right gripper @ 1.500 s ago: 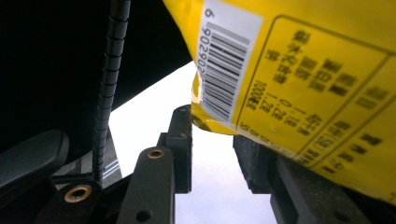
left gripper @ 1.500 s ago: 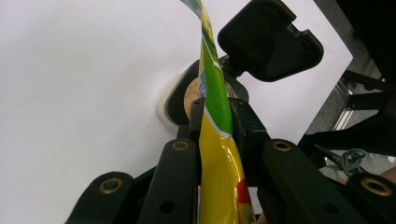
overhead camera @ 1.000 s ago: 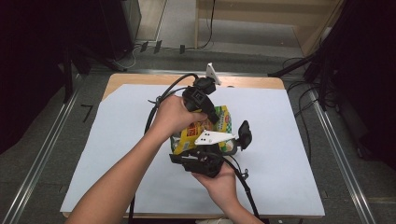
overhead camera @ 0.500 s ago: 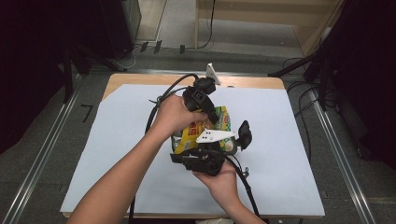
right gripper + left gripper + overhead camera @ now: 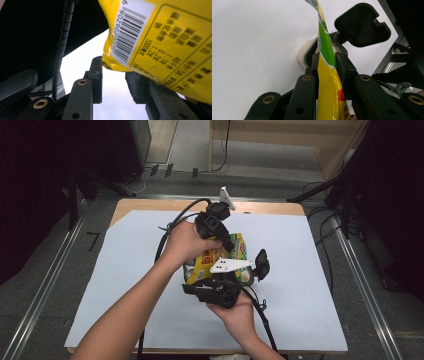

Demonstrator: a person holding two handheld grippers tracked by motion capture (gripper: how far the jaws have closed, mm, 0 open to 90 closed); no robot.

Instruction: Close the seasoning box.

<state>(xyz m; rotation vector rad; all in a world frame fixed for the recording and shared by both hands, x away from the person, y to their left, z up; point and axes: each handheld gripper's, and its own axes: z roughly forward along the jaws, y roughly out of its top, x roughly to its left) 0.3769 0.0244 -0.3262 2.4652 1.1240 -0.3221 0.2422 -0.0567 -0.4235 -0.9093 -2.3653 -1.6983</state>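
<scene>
I have the snack bag [image 5: 327, 75] pinched flat between the left gripper [image 5: 327, 65] pads. Right gripper [image 5: 113, 80] jaws stand apart, the bag's corner between them, seemingly unclamped. Nothing has shifted lately; the pull-open looks stalled.

left claw [image 5: 226, 241]: on yellow-green bag [image 5: 239, 251] | right claw [image 5: 215, 287]: below bag | white sheet [image 5: 305, 265]

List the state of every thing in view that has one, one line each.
Snack bag: lifted off the table, sealed as far as the views show, flattened between the left claw's pads.
Left claw: shut on the bag's edge.
Right claw: jaws apart, with a gap showing between them; the bag's corner lies against one pad.
White table cover: lying flat.
</scene>
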